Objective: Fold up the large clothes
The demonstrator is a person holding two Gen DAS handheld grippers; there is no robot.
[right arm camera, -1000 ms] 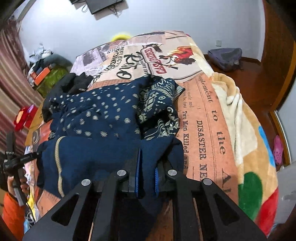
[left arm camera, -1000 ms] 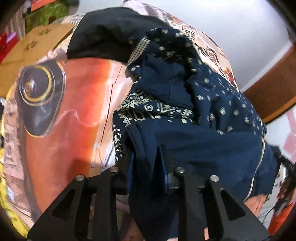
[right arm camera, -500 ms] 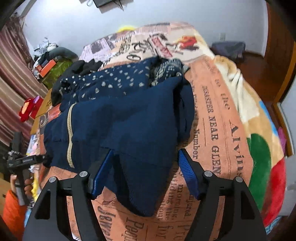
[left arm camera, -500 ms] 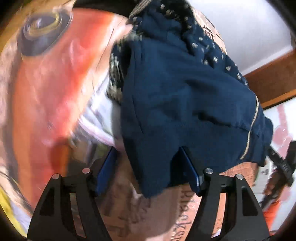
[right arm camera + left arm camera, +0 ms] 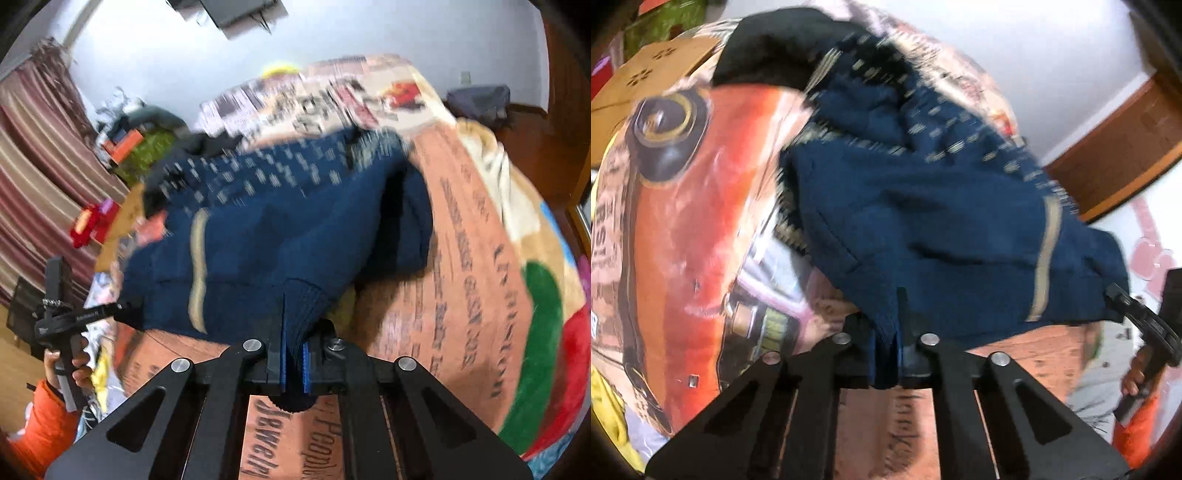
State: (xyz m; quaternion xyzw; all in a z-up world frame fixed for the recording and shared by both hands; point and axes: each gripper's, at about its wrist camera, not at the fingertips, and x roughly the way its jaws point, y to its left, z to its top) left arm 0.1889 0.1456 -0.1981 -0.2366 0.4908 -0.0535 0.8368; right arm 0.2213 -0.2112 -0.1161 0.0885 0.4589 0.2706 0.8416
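Left wrist view: the left gripper [image 5: 886, 354] and the right gripper [image 5: 293, 363] each pinch the near hem of the navy garment [image 5: 923, 229], which stretches away across the bed [image 5: 480, 240], hem running between them.

"People", "Jewelry" on printed blanket [image 5: 476, 280]

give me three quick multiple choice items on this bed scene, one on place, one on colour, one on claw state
1. Where does the black garment lie?
A. beyond the navy sweater
B. in the right claw
C. on the floor

2. What colour is the person's sleeve?
A. green
B. orange
C. white

3. How is the left claw?
A. wide open, empty
B. shut on the sweater's edge
C. shut on the blanket

Key: 1 A, it sits past the sweater on the bed; 2 B, orange cuff below the hand; 3 B, navy cloth is pinched between its jaws.
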